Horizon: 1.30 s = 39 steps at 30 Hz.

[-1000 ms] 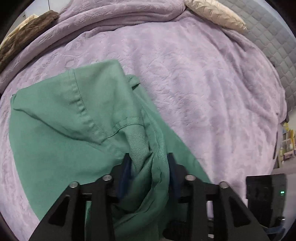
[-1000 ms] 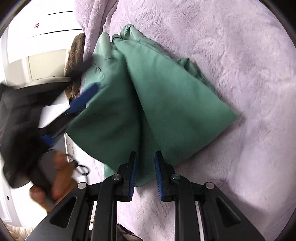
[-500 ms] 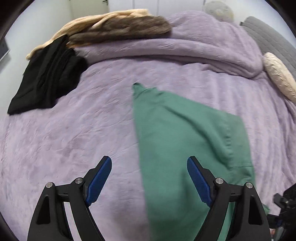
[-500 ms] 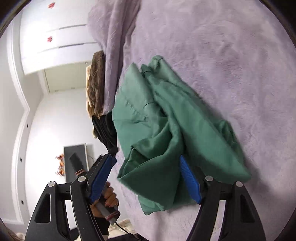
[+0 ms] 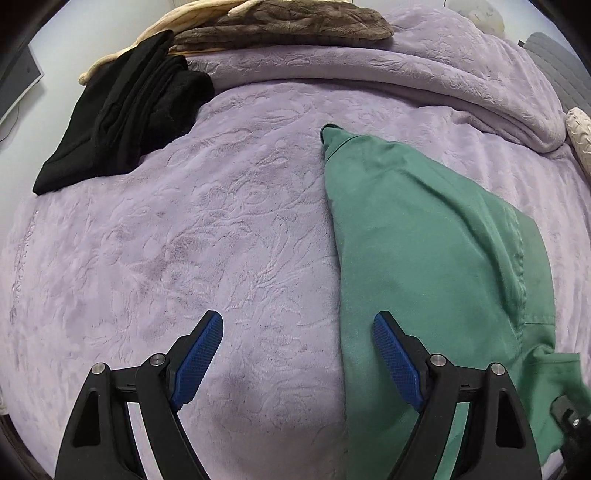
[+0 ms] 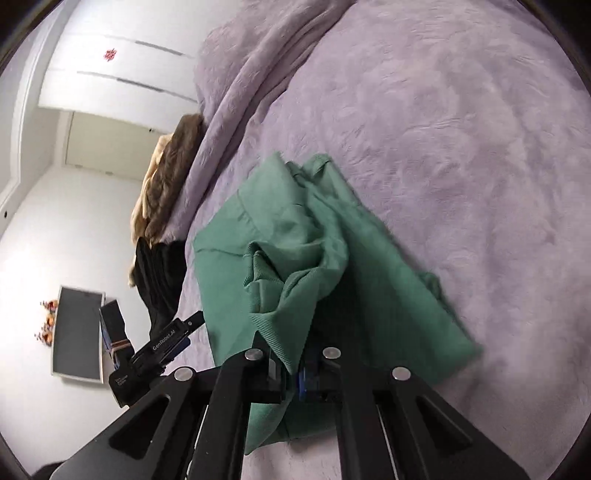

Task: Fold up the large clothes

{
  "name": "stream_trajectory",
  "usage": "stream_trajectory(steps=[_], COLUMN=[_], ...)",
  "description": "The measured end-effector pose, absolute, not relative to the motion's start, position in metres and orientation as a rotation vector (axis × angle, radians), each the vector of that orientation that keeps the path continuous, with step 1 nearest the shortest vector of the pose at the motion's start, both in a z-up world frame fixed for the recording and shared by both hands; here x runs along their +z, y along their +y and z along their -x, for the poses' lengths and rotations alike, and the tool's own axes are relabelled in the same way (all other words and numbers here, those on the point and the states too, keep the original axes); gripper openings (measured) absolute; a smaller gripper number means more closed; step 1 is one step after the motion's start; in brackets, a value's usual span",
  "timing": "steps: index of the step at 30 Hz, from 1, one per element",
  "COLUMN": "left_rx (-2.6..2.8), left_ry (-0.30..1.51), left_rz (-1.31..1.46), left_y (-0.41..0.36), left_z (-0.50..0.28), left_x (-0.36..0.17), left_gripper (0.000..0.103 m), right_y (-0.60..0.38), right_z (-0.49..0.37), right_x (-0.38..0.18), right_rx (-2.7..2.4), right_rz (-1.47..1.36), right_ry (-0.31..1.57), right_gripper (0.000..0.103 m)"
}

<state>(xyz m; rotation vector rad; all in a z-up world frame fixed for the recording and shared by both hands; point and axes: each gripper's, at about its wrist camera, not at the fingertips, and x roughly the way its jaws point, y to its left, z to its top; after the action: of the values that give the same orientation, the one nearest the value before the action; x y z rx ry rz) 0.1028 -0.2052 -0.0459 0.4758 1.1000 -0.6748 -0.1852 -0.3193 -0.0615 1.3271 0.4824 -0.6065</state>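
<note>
Green cloth is what you are working with: the green garment [image 5: 436, 251] lies on the lilac bedspread [image 5: 192, 236], spread in a long wedge whose narrow tip points up the bed. In your left wrist view it runs along the right half of the frame, with a seam down its right side.

Your left gripper [image 5: 297, 356] is spread wide, its blue pads [image 5: 199, 354] well apart and holding nothing. The left pad hovers over bare bedspread; the right one sits over the garment's near edge, though you cannot tell whether it touches the cloth.

Your right gripper [image 6: 293, 373] is clamped on a bunched, ribbed fold of the green garment [image 6: 295, 258]. The cloth rises in a crumpled ridge from the jaws, and only a sliver of blue pad shows beside it. The rest of the garment drapes away across the bedspread [image 6: 461, 129] toward the upper left and lower right.

Up the bed, a black garment [image 5: 125, 110] lies heaped near the edge, well apart from the green one. Just beyond it rests a brown fleece blanket [image 5: 280, 22] over a cream one. A folded ridge of bedspread runs across behind.
</note>
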Motion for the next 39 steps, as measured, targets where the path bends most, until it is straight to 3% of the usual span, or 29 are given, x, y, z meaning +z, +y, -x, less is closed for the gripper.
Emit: stream_trajectory(steps=[7,10,17,18,20,22,27,28,29,30,39], left_rx=[-0.688,-0.669,-0.7,-0.716,-0.759,-0.794,-0.804,-0.806,-0.809,-0.811,-0.806], left_ry=[1.105,1.074,1.101,1.102,1.104,1.116,1.188,1.199,1.207,1.214,1.268], left_rz=[-0.476,-0.512,-0.534,-0.525,-0.511,-0.511,-0.518,-0.517,-0.514,-0.516,-0.511], left_y=[-0.211,-0.214,-0.192,-0.189,-0.185,-0.186,-0.19,-0.188,-0.186,-0.183,-0.177], left_z=[-0.097,-0.094,-0.096,-0.093,-0.083,-0.068,-0.035,-0.032,-0.028,-0.025,-0.016], left_x=[-0.064,-0.065,-0.047,-0.043,-0.034,-0.033,-0.053,-0.058,-0.062,-0.066,-0.077], left_gripper=[0.085,0.094,0.094,0.094,0.094,0.094,0.094,0.094,0.094,0.094,0.094], right_y=[-0.305,-0.301,-0.318,-0.325,-0.341,-0.36,-0.398,-0.403,-0.409,-0.418,-0.434], right_z=[0.247,0.252,0.239,0.228,0.2,0.172,0.099,0.094,0.087,0.089,0.102], right_x=[-0.159,-0.15,-0.068,-0.055,-0.039,-0.036,-0.05,-0.056,-0.067,-0.076,-0.111], right_rx=[-0.682,-0.691,-0.629,-0.608,-0.544,-0.529,-0.544,-0.557,-0.562,-0.551,-0.561], right_rz=[-1.765,-1.73,-1.378,-1.313,-1.216,-1.144,-0.951,-0.937,-0.944,-0.974,-1.102], right_ry=[0.384,0.442,0.591,0.603,0.631,0.67,0.838,0.868,0.894,0.901,0.925], right_gripper=[0.004,0.004,0.011,0.013,0.036,0.043,0.043,0.039,0.011,0.007,0.006])
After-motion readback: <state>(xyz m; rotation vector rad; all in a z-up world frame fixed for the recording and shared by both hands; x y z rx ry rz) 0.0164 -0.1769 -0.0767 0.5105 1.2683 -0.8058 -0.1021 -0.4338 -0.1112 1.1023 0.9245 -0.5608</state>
